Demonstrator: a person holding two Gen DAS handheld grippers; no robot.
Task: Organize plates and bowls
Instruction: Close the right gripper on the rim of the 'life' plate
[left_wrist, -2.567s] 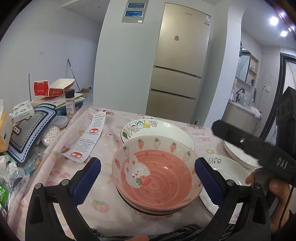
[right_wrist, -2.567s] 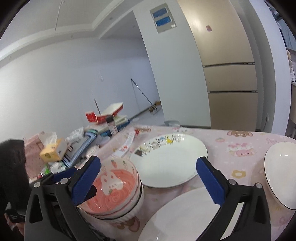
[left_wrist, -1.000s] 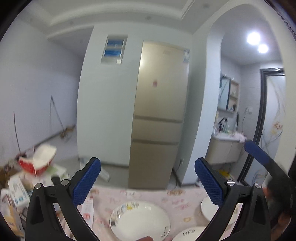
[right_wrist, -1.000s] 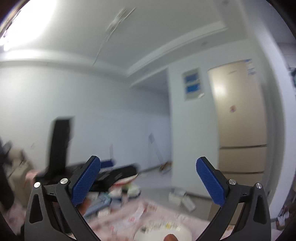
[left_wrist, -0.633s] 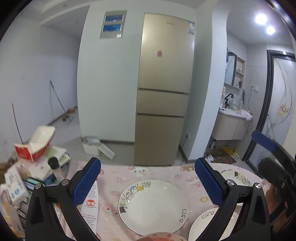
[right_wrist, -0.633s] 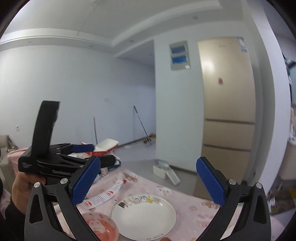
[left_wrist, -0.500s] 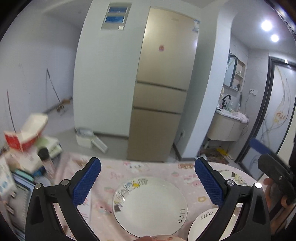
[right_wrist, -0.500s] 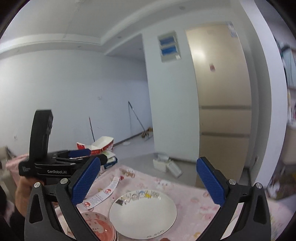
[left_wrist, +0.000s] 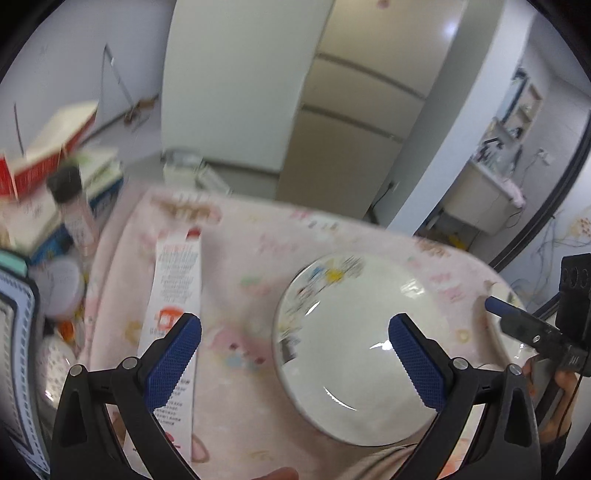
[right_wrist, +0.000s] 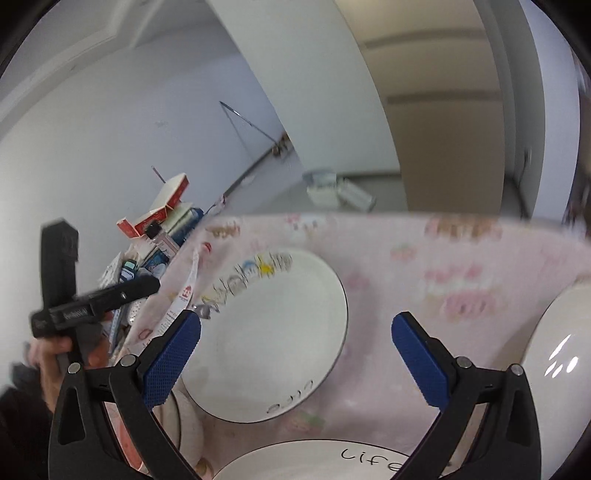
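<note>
A white plate with cartoon figures on its rim lies on the pink tablecloth. My left gripper hovers open above it, with nothing between its blue pads; it also shows at the left of the right wrist view, held by a hand. My right gripper is open and empty above the same plate. A plate marked "life" sits at the bottom edge, and another white plate at the right. The pink strawberry bowl stack is mostly hidden behind the right gripper's left finger.
A long paper leaflet lies left of the plate. Books, a red box, a black-capped bottle and small items crowd the table's left side. A beige fridge stands beyond the table.
Both views have tipped down from the room and fridge toward the table, with motion blur. The cartoon plate now fills the space between each gripper's fingers. Both grippers stay open.
</note>
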